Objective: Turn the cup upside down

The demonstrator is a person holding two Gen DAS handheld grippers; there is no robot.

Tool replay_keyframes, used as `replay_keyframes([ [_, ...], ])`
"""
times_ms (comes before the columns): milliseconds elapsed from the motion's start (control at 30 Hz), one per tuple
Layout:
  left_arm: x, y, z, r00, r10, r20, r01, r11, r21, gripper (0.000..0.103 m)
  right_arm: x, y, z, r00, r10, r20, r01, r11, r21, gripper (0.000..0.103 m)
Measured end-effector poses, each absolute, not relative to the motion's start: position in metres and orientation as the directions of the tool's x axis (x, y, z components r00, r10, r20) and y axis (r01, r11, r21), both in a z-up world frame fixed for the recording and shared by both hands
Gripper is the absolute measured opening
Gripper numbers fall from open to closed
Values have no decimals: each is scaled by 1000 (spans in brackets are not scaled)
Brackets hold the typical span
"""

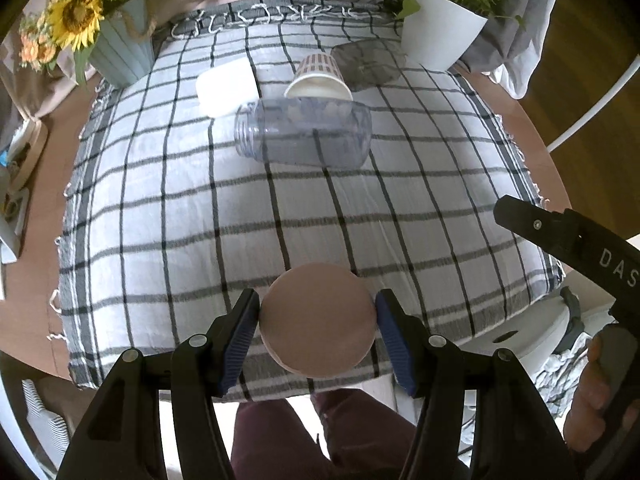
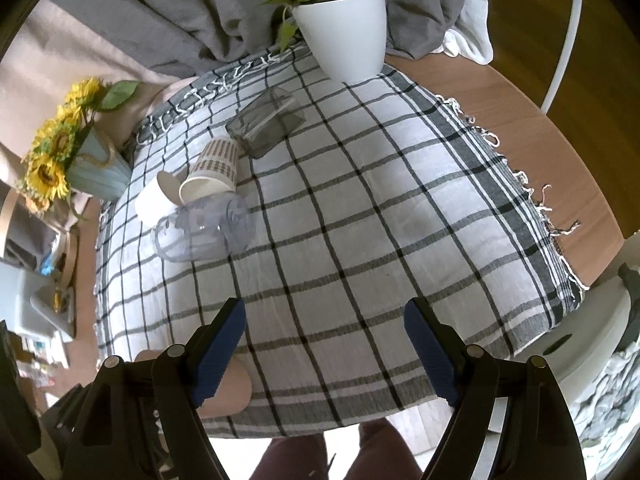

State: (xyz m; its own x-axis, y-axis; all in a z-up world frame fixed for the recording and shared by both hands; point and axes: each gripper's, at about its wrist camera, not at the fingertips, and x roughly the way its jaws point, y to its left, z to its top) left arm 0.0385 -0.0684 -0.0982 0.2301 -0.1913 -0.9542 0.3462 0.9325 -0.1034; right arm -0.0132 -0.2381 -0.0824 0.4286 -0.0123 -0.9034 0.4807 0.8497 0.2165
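Observation:
My left gripper (image 1: 318,320) is shut on a pink cup (image 1: 318,320), its flat round base facing the camera, held above the near edge of the checked cloth (image 1: 200,220). The pink cup also shows at the lower left of the right wrist view (image 2: 234,394), behind the left finger. My right gripper (image 2: 324,344) is open and empty above the cloth's near part (image 2: 360,240); it also shows at the right edge of the left wrist view (image 1: 560,236).
Lying on the cloth at the back are a clear plastic cup (image 1: 304,136), a patterned paper cup (image 1: 319,78), a white cup (image 1: 226,86) and a smoky glass (image 1: 368,62). A sunflower pot (image 1: 120,56) and a white plant pot (image 1: 440,36) stand at the far corners.

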Motion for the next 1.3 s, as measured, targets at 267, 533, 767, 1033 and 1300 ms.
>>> replay_keyframes([
  [267,38,-67,-104,211,-212,-954,312,940,-140,69,-18,-234,-82,412,-24,-911,469,863,189,82],
  [533,20,-64,-71,349,-206,-914,298,949,-101,89,-29,-231,-61,435,-66,-898,455,877,156,86],
  [767,-6,-32,-44,530,-81,-844,133,991,-11,98,-60,-213,-25,531,-129,-837,413,902,123,92],
  [1033,-32,11,-33,582,15,-813,-8,1000,12,101,-89,-182,-6,623,-125,-772,340,932,123,95],
  [1300,-55,33,-15,627,89,-774,-56,996,69,103,-106,-144,8,683,-114,-721,252,964,86,102],
])
